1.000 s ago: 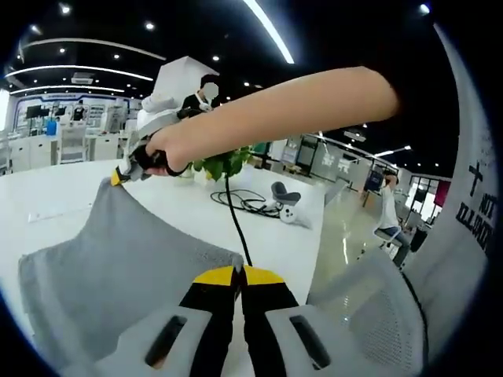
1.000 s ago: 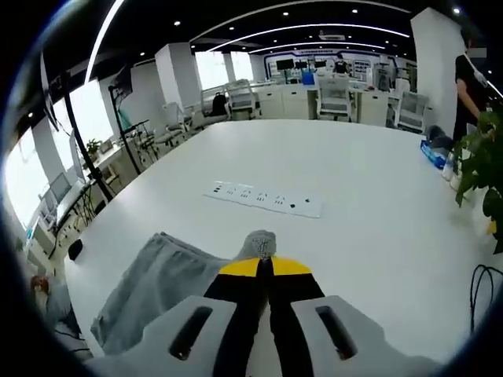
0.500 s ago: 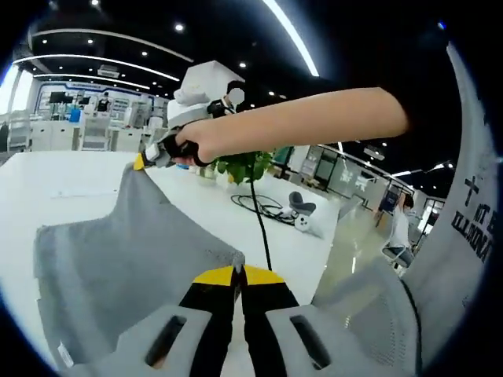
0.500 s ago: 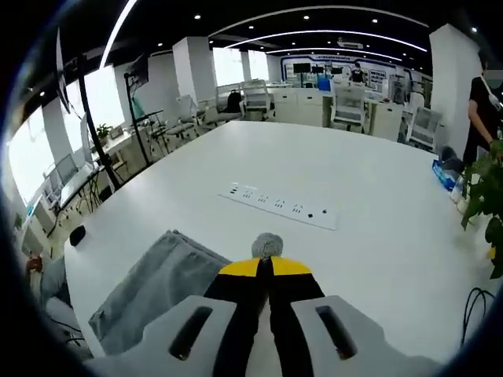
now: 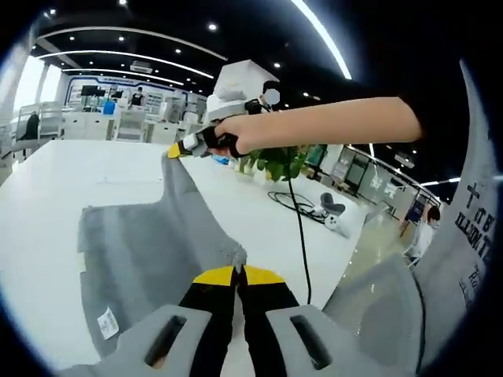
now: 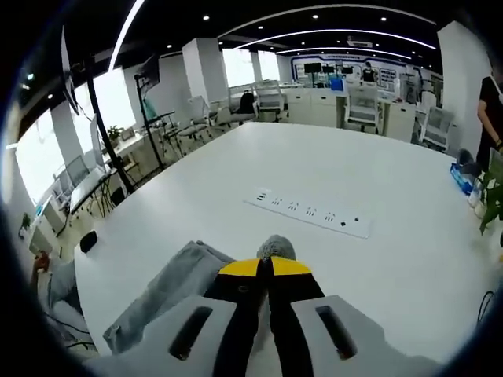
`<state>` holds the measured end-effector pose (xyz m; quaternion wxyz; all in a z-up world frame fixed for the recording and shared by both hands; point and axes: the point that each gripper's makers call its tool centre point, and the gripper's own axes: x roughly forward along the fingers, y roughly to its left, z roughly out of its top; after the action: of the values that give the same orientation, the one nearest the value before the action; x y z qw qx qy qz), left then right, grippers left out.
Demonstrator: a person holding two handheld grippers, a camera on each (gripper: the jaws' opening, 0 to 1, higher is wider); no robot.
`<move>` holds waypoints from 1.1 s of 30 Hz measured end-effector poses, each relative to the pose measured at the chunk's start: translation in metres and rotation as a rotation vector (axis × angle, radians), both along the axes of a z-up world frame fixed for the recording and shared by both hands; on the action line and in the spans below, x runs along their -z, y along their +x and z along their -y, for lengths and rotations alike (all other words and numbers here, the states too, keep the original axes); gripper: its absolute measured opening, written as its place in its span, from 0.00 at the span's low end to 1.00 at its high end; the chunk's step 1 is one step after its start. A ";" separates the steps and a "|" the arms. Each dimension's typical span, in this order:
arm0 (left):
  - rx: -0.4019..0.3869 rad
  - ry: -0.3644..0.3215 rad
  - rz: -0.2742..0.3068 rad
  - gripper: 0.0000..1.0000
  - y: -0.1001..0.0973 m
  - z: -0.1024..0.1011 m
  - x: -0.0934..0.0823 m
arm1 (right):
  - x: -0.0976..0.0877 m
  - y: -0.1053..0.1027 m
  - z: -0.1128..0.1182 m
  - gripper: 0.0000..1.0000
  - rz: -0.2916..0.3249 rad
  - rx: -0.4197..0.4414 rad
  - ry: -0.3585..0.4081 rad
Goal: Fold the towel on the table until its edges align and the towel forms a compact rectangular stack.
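Gripping one towel [image 5: 149,251] corner each, left gripper [image 5: 237,275] and right gripper [image 5: 179,149] were clamped shut, edge lifted above the table [image 5: 47,196], probably to carry it across for a fold.

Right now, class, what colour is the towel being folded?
Plain grey; the towel shows best in the left gripper view.

The towel [image 5: 149,243] is plain grey with a white label. Both grippers' jaws are black, tipped yellow. The table [image 6: 377,196] is white.
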<state>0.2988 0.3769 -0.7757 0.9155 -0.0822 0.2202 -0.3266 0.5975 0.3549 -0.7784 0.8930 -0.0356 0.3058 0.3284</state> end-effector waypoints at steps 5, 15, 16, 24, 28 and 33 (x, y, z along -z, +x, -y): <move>-0.050 0.011 -0.029 0.02 -0.003 -0.015 0.008 | -0.001 -0.006 -0.015 0.01 -0.002 -0.024 0.003; -0.130 0.021 -0.070 0.02 -0.018 -0.044 0.015 | -0.001 -0.015 -0.046 0.01 0.008 -0.061 0.018; -0.136 0.020 -0.067 0.02 -0.019 -0.047 0.013 | -0.004 -0.017 -0.053 0.01 0.018 -0.073 0.036; -0.216 0.026 -0.077 0.02 -0.024 -0.070 0.017 | -0.001 -0.016 -0.087 0.01 0.027 -0.113 0.044; -0.254 0.015 -0.111 0.02 -0.028 -0.081 0.025 | 0.006 -0.022 -0.100 0.01 0.029 -0.126 0.050; -0.300 -0.006 -0.135 0.02 -0.032 -0.093 0.036 | 0.017 -0.024 -0.117 0.01 0.029 -0.147 0.028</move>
<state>0.2672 0.4697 -0.8113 0.9369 -0.1388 0.2654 -0.1805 0.5735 0.4724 -0.7951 0.8712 -0.0501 0.2846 0.3967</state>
